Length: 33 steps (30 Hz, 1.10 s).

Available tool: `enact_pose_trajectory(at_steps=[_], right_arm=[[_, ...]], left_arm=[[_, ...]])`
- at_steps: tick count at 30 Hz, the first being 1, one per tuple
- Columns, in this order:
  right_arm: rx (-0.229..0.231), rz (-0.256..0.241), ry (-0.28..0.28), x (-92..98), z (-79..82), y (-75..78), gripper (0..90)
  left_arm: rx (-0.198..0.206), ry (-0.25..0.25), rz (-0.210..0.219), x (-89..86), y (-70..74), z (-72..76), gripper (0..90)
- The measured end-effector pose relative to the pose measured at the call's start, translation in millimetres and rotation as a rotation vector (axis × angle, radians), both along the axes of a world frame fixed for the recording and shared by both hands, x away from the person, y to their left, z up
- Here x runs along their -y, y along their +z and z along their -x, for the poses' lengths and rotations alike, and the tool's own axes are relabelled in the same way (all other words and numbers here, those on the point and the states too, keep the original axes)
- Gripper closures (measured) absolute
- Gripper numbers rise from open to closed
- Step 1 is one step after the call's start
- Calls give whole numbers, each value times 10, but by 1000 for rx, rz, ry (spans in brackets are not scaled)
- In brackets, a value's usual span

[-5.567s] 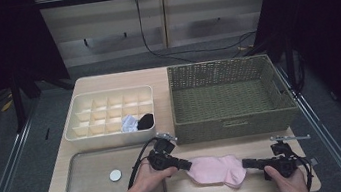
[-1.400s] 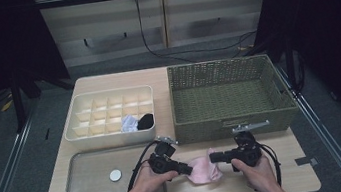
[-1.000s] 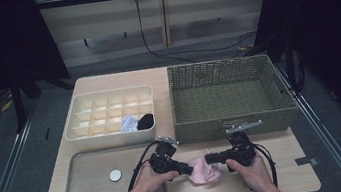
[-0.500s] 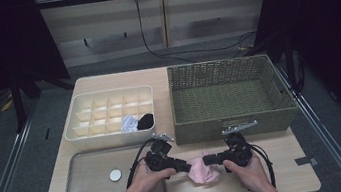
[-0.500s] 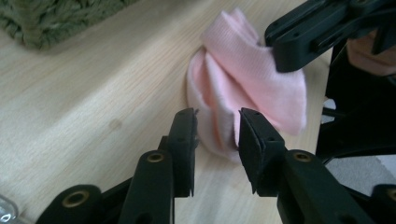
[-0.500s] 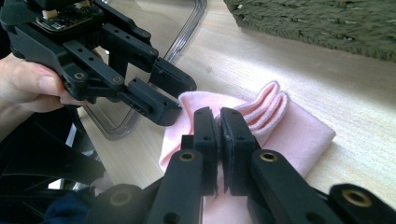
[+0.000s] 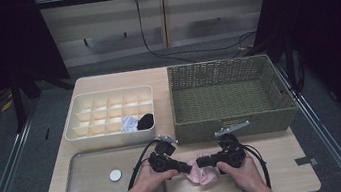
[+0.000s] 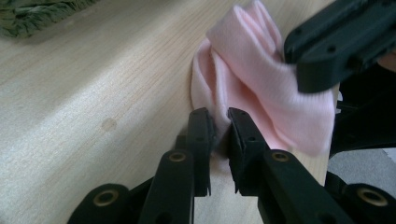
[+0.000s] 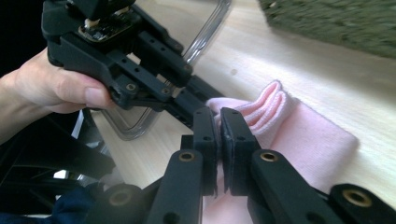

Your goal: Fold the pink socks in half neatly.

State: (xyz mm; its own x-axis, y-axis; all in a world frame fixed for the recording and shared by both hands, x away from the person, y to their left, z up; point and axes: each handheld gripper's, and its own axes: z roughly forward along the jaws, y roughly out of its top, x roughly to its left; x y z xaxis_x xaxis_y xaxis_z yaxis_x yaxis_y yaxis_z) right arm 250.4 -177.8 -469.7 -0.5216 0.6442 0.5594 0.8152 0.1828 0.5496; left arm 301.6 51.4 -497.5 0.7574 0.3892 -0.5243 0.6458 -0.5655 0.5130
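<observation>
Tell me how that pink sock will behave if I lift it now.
Likely floppy: the pink sock is already bunched into soft folds between the left claw and right claw. Probably light, thin knit. It should sag, not slip.

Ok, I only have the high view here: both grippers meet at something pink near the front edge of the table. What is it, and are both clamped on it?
Observer: It's a pink sock, ribbed, folded over on itself. The left gripper is shut on a fold of it.
Operator: And the right one?
Observer: The right gripper is shut too, pinching the sock near its cuff end.
Operator: Is the sock lifted?
Observer: In the right gripper view it lies on the wooden table, beside the corner of the clear tray.
</observation>
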Motion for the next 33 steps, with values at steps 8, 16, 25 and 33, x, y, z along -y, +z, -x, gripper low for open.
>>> enact_pose_trajectory(at_steps=[8,16,25,33], right_arm=[[-32,3,3,-72,-22,-137,768],[1,-11,-23,45,91,1,661],[-3,10,-14,69,219,-123,814],[-6,25,-14,92,254,-79,828]], left_arm=[[-6,8,3,-1,-8,6,764],[-19,14,16,-44,4,-27,690],[-27,70,49,-177,99,-121,592],[19,78,43,-62,176,-85,428]])
